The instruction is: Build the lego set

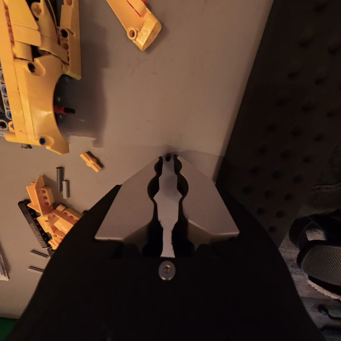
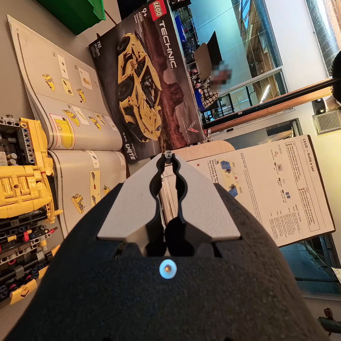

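At centre of left wrist view, left gripper (image 1: 168,158) pinched small black pin (image 1: 168,158) at fingertips, low over grey table (image 1: 166,92). Yellow car body (image 1: 33,77) lay upper left, yellow panel (image 1: 136,24) at top, yellow connector (image 1: 91,161) just left of tips. Right gripper (image 2: 168,156) clamped small grey peg (image 2: 168,156), raised before set box (image 2: 147,77); open booklet (image 2: 70,103) at left.
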`<state>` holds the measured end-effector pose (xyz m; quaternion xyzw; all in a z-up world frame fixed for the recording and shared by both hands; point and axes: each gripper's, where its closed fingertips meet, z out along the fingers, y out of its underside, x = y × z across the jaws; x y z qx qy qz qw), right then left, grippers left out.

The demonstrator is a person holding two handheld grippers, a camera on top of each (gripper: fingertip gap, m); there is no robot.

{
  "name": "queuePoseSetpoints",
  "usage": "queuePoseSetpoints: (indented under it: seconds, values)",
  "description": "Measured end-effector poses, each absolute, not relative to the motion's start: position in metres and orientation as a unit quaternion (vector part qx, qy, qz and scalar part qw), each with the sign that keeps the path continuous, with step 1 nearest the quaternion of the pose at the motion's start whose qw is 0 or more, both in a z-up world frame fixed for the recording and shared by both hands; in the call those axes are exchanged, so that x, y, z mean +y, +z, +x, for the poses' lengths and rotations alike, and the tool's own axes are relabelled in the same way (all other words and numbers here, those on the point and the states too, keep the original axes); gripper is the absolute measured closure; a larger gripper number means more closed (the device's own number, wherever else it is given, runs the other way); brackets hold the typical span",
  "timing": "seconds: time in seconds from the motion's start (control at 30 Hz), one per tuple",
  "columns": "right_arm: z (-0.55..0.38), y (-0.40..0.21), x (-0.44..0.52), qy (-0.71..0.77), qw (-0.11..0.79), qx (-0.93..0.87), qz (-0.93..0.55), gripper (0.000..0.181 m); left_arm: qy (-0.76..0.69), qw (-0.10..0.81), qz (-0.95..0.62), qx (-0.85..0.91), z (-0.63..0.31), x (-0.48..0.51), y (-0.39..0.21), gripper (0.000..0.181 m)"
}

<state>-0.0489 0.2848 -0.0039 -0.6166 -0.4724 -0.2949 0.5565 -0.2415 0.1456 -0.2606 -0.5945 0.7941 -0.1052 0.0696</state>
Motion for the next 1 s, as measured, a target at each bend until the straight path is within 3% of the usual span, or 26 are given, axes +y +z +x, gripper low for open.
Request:
queuePoseSetpoints:
  seconds: [0.2,0.3,0.53,0.67,1.0]
  values:
    - [-0.05,-0.005,0.285,-0.294,0.554,-0.475,-0.617,0.176,-0.099,0.088,-0.59,0.796,-0.237,0.15,-0.26,0.176]
    - [-0.048,-0.007,0.286,-0.294,0.554,-0.474,-0.619,0.176,-0.129,0.161,-0.582,0.786,-0.219,0.162,-0.237,0.177]
    - [-0.051,-0.003,0.3,-0.32,0.605,-0.459,-0.566,0.175,-0.354,0.457,-0.613,0.539,-0.126,0.281,-0.035,0.177]
    - [-0.064,0.014,0.298,-0.333,0.643,-0.432,-0.538,0.176,-0.44,0.464,-0.571,0.515,-0.088,0.298,0.022,0.177]
    - [-0.075,0.015,0.296,-0.351,0.627,-0.441,-0.537,0.176,-0.43,0.468,-0.541,0.55,-0.077,0.291,0.017,0.177]
